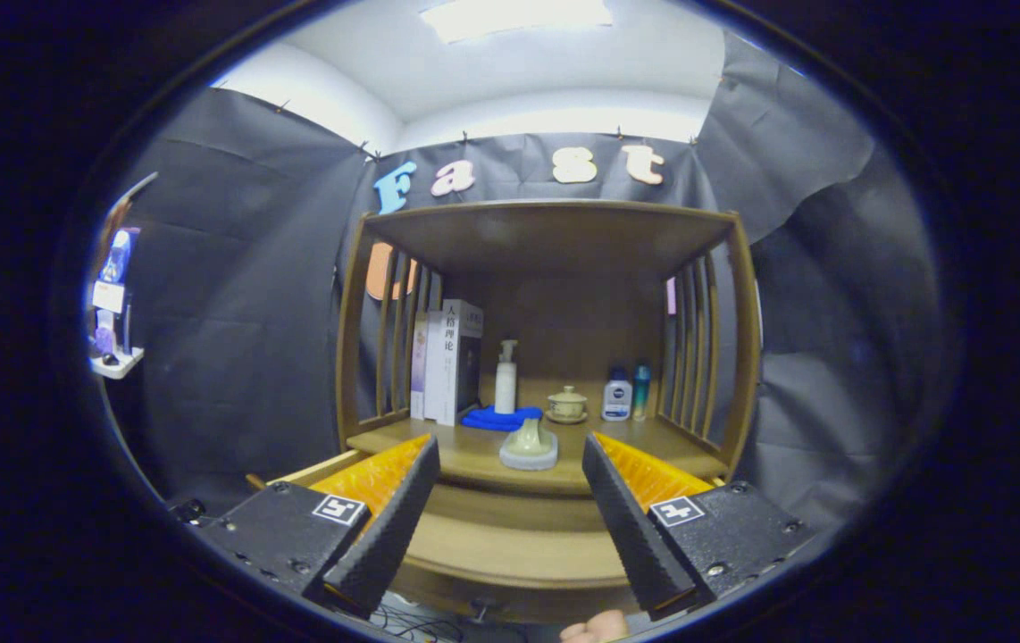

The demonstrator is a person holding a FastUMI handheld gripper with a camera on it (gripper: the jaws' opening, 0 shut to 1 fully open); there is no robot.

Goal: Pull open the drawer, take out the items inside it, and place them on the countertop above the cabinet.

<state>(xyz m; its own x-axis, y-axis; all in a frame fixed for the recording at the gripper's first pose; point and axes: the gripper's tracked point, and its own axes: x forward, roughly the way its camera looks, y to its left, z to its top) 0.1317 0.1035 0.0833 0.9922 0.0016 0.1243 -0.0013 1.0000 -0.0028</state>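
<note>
While my tongs [510,527] hang released with nothing between the fingers, the wooden cabinet [742,357] stands ahead; its worktop [474,451] carries books [449,357], a blue cloth [497,418], a pale ceramic piece [530,445]; the drawer [519,554] front sits below, between my fingers.

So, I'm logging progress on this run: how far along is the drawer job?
The drawer looks pulled out beneath the fingers, so opening seems done. A pale ceramic piece sits near the countertop front edge, just beyond the fingers; whether it came from the drawer I cannot tell. The gripper is open and holds nothing. The drawer's inside is hidden, so any remaining items are unknown.
</note>
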